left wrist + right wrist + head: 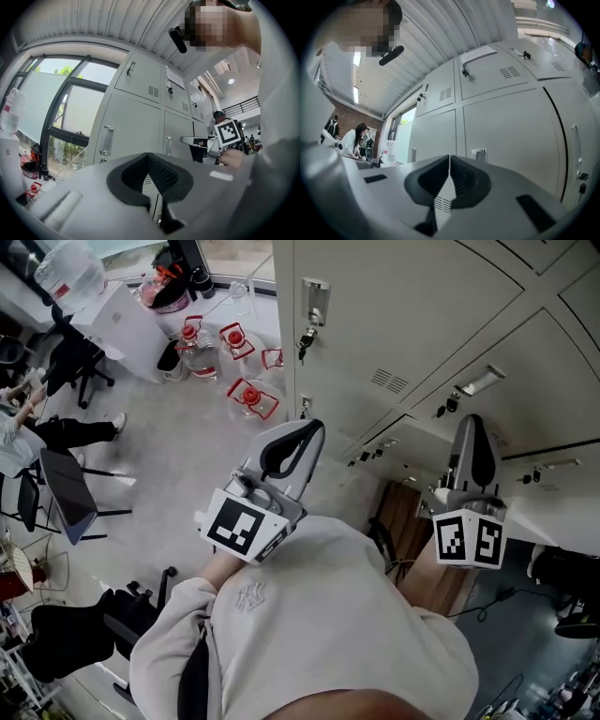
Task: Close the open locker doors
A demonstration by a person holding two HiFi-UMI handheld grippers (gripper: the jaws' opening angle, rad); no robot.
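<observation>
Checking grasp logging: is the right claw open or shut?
Shut. In the right gripper view the right claw has its tips touching, nothing between them.

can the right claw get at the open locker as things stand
Probably yes: the right claw, shut and empty, hangs close by the open locker in the head view, and nothing shows between them.

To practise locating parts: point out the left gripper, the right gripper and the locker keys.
left gripper (316, 427), head view, between its fingertips
right gripper (472, 420), head view, between its fingertips
locker keys (302, 341), head view, hanging bunch
</observation>
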